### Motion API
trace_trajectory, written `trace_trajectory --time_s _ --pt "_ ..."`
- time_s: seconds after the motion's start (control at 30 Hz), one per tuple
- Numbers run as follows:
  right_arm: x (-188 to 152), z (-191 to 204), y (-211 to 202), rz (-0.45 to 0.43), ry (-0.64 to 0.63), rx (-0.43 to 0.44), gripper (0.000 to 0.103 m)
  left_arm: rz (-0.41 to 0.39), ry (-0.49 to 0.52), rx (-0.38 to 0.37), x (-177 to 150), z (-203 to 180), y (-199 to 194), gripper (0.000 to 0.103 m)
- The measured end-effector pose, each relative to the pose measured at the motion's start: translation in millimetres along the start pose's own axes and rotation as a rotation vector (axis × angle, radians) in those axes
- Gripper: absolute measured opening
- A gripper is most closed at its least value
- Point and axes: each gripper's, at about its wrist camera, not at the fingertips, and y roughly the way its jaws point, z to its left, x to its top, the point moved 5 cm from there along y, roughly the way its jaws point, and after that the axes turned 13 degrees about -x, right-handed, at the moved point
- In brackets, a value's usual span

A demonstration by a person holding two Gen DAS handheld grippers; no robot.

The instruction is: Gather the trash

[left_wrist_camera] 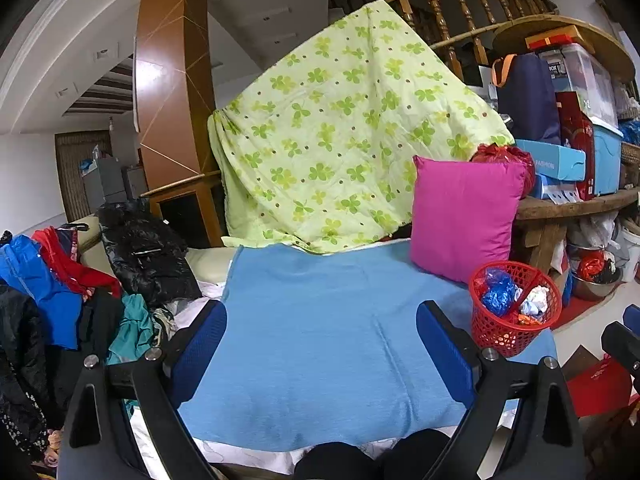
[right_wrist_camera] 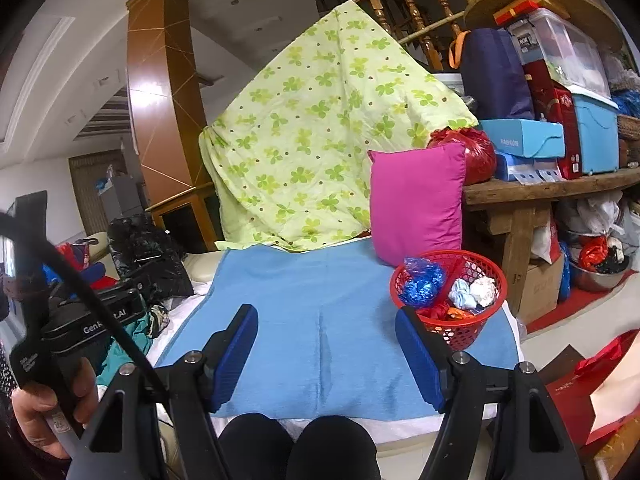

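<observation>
On the blue cloth (left_wrist_camera: 320, 344), far-right corner: red basket (right_wrist_camera: 450, 300) holding the wrappers (right_wrist_camera: 420, 282). Right gripper (right_wrist_camera: 328, 356) nearer, basket just beside its right finger. Left gripper (left_wrist_camera: 322, 352) further left. Both spread, nothing between fingers.

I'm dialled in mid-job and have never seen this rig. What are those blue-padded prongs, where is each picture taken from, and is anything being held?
No robot here: a person holds a two-finger gripper in each hand, and a fisheye camera on each looks along its fingers. One picture shows the left gripper, the other the right gripper; the person's left hand appears at that picture's edge. Both grippers are open and hold nothing. Ahead lies a blue cloth with nothing loose on it. At its right edge stands a red basket already holding crumpled trash, beside a pink cushion.
</observation>
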Motion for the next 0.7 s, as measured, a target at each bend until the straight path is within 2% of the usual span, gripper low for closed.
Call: trace_trajectory --time_s 0.47,0.7 --pt "15 22 -30 -0.066 -0.067 -0.031 0.078 -0.066 0.0 0.031 9 14 -36 0.096" --pt "13 24 -40 -0.066 -0.081 -0.06 0.079 -0.079 0.005 0.015 9 11 -44 0.097"
